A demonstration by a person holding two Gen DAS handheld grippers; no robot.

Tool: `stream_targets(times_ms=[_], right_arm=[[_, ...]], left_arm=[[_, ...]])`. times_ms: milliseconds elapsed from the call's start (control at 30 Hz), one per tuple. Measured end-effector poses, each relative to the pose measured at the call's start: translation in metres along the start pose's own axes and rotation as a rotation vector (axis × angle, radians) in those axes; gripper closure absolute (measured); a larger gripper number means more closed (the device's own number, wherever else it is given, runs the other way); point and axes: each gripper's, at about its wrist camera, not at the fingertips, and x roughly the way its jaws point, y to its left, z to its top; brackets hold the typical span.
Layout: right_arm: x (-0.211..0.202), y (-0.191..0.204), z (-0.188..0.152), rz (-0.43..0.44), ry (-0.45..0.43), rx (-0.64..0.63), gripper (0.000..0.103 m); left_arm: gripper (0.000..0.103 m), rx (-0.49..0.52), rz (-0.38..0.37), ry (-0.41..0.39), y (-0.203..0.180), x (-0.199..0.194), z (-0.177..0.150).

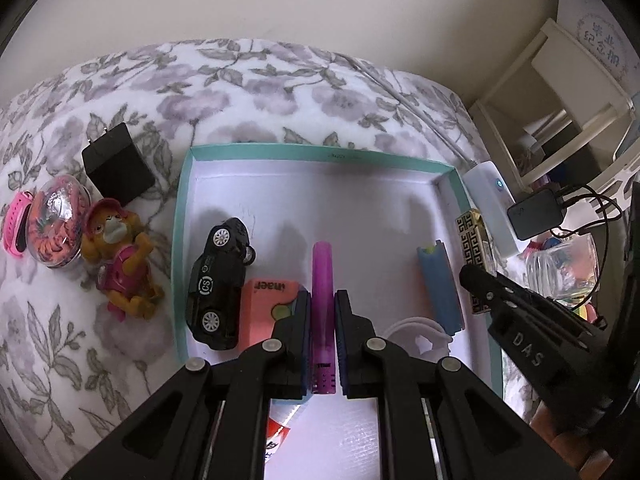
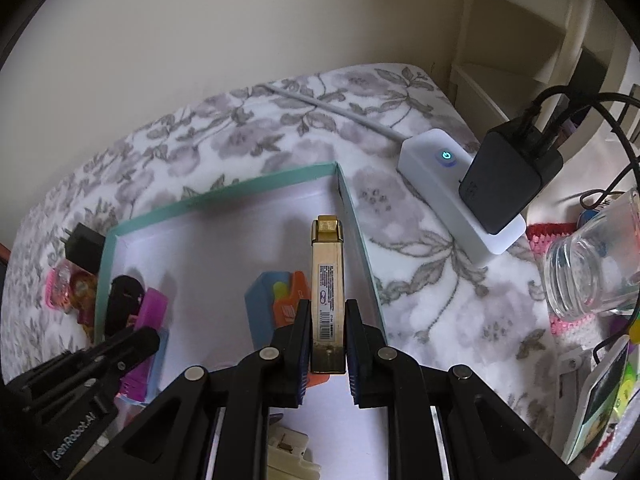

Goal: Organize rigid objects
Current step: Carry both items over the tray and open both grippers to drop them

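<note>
The left tool [image 1: 322, 322] is clamped on a purple marker [image 1: 322, 280], held over the near part of the teal-rimmed box [image 1: 320, 151] on the flowered bed. The right tool [image 2: 328, 322] grips a gold lighter [image 2: 327, 280] just inside the box's right wall. In the box lie a black toy car [image 1: 218, 280], a salmon eraser [image 1: 260, 312] and a blue case [image 1: 438, 288]. Left of the box is an orange figurine [image 1: 120, 256].

A: What does the right gripper [image 2: 328, 340] hold?
B: A gold box [image 2: 327, 280], pinched between both pads, pointing toward twelve o'clock over the teal-rimmed tray [image 2: 256, 184].
A: And at eight o'clock?
B: The left gripper [image 2: 132, 342], clamping a purple tube [image 2: 146, 320]. A white power strip [image 2: 452, 196] lies at two o'clock.
</note>
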Motion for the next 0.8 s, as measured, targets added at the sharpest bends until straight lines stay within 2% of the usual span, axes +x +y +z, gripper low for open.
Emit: stream_targets(times_ms=[267,433,500,567,733,767,800], right_arm=[[0.001,0.002,0.000,-0.030,0.027,-0.014,0.084],[-0.002,-0.002,0.002,-0.018,0.033,0.012,0.081],[-0.006,-0.003,0.003,-0.015,0.026,0.020,0.078],[-0.013,-0.004,0.004,-0.017,0.012,0.025,0.067],[-0.032,0.000,0.009,0.011,-0.039,0.020,0.067],[-0.035,0.003,0.010,0.015,-0.049,0.016,0.066],[-0.037,0.005,0.011,0.017,-0.055,0.012,0.064]], left_arm=[[0.091,0.007,0.010,0.019,-0.001,0.001,0.002],[0.091,0.004,0.002,0.029,0.000,0.000,0.004],[0.090,0.003,0.004,0.030,0.001,-0.003,0.005],[0.089,0.001,0.003,0.027,0.001,-0.007,0.006],[0.088,-0.010,0.018,-0.002,0.006,-0.021,0.013],[0.085,-0.014,0.021,-0.007,0.007,-0.022,0.016],[0.078,-0.019,0.027,-0.012,0.010,-0.024,0.017]])
